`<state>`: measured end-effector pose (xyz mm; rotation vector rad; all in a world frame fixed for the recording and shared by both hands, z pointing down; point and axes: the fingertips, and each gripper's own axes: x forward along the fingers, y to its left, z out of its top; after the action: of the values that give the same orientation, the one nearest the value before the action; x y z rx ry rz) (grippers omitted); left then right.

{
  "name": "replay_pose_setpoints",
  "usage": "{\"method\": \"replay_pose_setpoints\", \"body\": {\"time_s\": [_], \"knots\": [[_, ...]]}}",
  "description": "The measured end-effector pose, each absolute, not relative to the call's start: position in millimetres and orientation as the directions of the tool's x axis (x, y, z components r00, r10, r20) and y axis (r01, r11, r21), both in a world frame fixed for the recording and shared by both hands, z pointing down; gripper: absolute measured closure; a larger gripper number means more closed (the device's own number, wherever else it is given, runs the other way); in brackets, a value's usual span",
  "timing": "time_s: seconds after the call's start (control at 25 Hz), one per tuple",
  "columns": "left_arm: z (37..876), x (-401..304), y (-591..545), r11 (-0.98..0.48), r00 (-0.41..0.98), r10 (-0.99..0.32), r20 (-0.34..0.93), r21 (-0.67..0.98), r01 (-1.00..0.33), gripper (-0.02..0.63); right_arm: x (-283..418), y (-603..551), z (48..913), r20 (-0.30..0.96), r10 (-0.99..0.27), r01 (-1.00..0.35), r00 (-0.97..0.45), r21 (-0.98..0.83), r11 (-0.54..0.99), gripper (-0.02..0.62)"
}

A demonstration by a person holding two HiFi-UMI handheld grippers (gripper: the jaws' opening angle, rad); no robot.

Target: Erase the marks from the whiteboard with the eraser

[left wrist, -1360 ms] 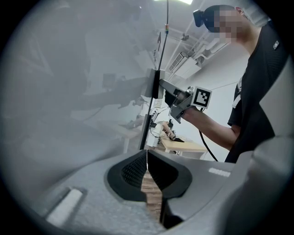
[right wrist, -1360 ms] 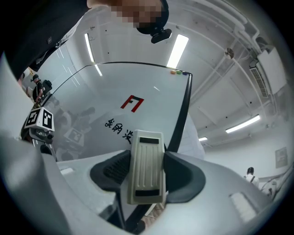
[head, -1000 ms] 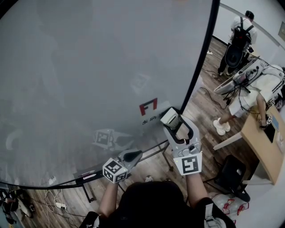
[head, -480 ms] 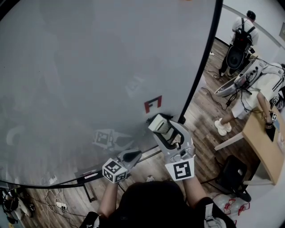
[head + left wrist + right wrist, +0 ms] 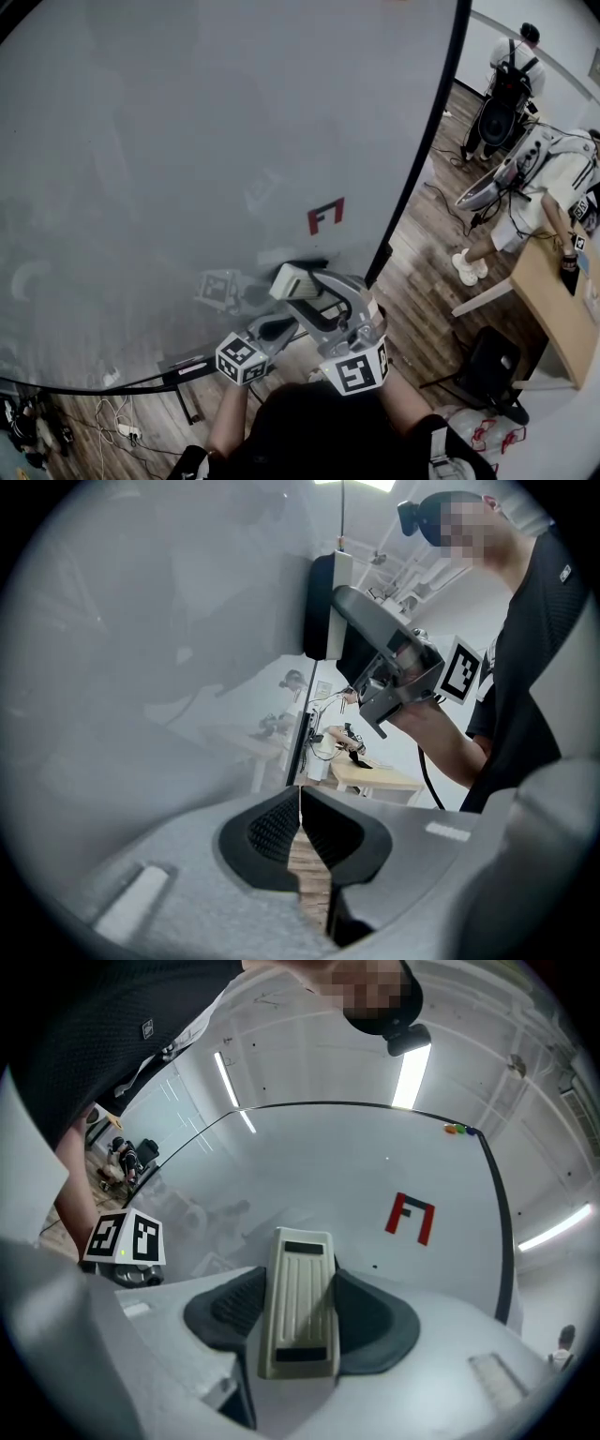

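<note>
Glossy whiteboard (image 5: 187, 141); right gripper (image 5: 300, 285) clamps ribbed cream eraser (image 5: 300, 1283).

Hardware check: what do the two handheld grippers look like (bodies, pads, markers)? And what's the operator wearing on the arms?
The left gripper and right gripper share a light grey moulded body with dark ribbed pads lining the jaws. Each carries a white cube printed with black square markers. The person wears a black short-sleeved top.
</note>
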<state>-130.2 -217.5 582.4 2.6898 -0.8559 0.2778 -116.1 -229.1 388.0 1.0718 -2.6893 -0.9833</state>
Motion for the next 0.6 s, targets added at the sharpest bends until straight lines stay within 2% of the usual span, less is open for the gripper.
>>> {"method": "replay_pose_setpoints", "body": {"time_s": [0.6], "knots": [[582.2,-129.5,-218.1,-0.761,0.788,-0.547,0.281,0.225,-0.609,0.591,-110.8,-231.7,383.5,-0.147,-0.615,-0.565,-0.775,0.599,0.568,0.36]]}}
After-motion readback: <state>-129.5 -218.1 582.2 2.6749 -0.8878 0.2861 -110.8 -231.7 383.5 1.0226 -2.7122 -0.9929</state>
